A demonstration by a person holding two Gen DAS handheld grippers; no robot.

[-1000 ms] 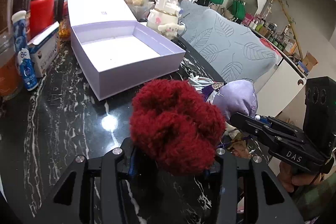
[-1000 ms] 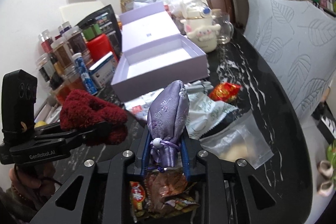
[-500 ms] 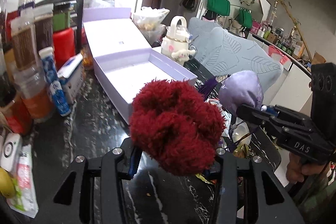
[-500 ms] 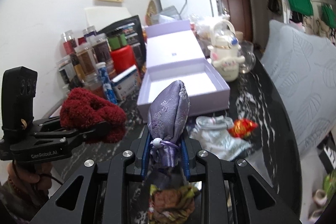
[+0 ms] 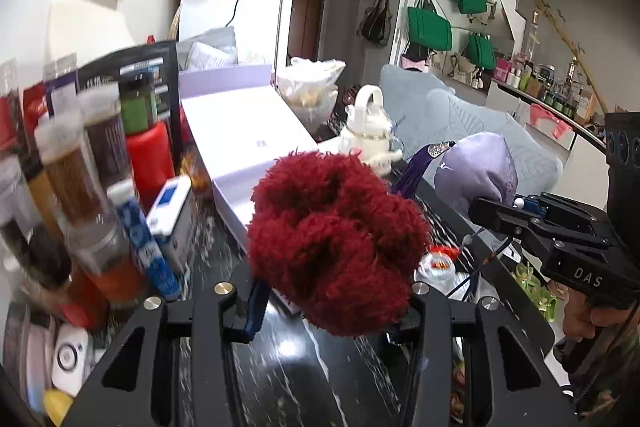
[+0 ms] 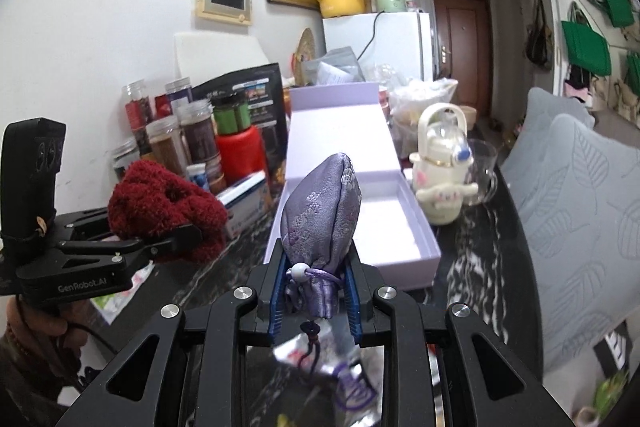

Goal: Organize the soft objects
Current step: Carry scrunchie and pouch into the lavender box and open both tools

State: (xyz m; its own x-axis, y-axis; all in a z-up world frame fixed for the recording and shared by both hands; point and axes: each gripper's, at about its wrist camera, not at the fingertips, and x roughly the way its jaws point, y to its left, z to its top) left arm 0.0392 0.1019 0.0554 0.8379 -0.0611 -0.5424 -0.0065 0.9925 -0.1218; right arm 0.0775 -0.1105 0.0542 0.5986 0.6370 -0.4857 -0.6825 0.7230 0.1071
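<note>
at the far left a crowd of jars (image 6: 168, 143) and a red canister (image 6: 240, 153) stand against the wall on the dark marbled tabletop (image 6: 476, 255), with a blue tube (image 5: 148, 239) and a small white-and-blue carton (image 5: 172, 215) just in front of them. next comes the left gripper (image 6: 176, 231), held in a hand (image 6: 36, 327) at the lower left edge of the right wrist view; its jaws are closed on a fuzzy red scrunchie (image 5: 332, 243), which bulges up and out between them and hangs clear above the tabletop. behind and between the two grippers lies an open lilac box (image 6: 376, 227), its lid tipped up at the back and its white inside bare. the right gripper (image 6: 316, 299) is pinched tight on the gathered neck of a lilac brocade pouch (image 6: 320, 211), just above a white bead on its cord; the pouch stands upright over the jaws, in front of the box's near wall, and its tassel dangles below. under it some wrappers on the tabletop show only as a blur. right of the box sits a white character kettle (image 6: 440, 179), touching or just beside a glass cup (image 6: 482, 171). at the far right grey leaf-print cushions (image 6: 580, 207) line the tabletop's edge.
</note>
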